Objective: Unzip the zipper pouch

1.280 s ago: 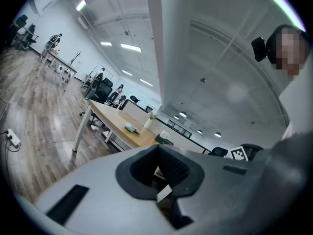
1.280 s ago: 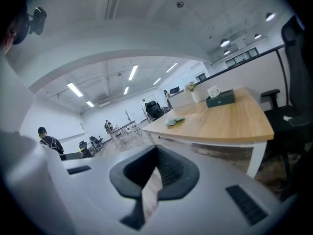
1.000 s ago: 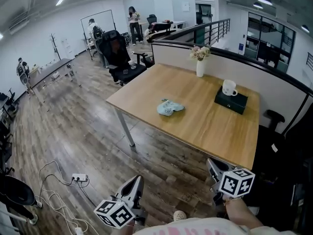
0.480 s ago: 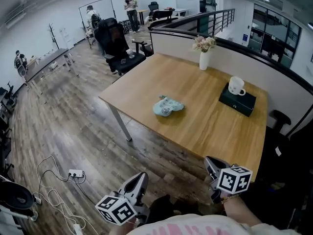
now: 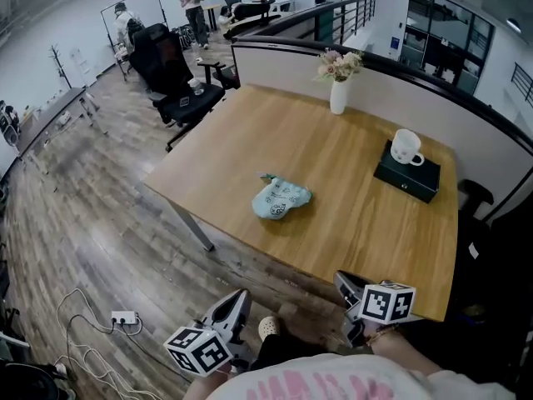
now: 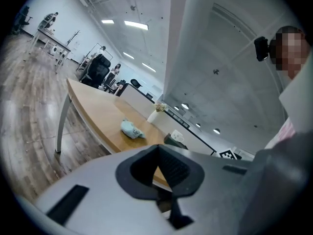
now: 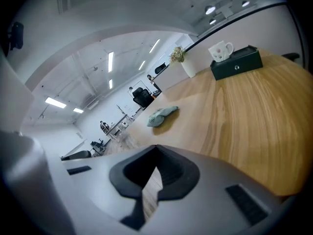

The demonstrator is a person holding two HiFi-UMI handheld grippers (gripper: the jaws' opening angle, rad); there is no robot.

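**Position of the workpiece.** The pale blue-green soft fabric zipper pouch (image 5: 281, 198) lies on the light wooden rectangular table (image 5: 358, 232), towards the table's left half and set back from its near edge. It lies crumpled. Whether its zipper is open or closed cannot be told at this range.

**Grippers.** The left gripper (image 5: 234, 305) is held low, short of the table's near edge and above the wood-plank floor (image 5: 100, 223). The right gripper (image 5: 347, 287) is level with that edge. The pouch lies well apart from both, ahead of them and between their lines of sight. In each gripper view the two jaws meet tip to tip, fully closed, with nothing gripped: left gripper (image 6: 157, 153), right gripper (image 7: 156, 153).

**View comparison.**
- Only the head view shows both grippers together, along with their marker cubes. It also shows the white power strip (image 5: 123, 317) and its cables on the floor.
- The left gripper view looks across the table from its left side. It shows the pouch (image 6: 132, 129), a metal table leg (image 6: 61, 126) and the underside of the tabletop.
- The right gripper view looks low along the tabletop. It shows the pouch (image 7: 161, 115) to the left, with the white mug (image 7: 220, 49) on the dark green box (image 7: 237, 65) farther right.
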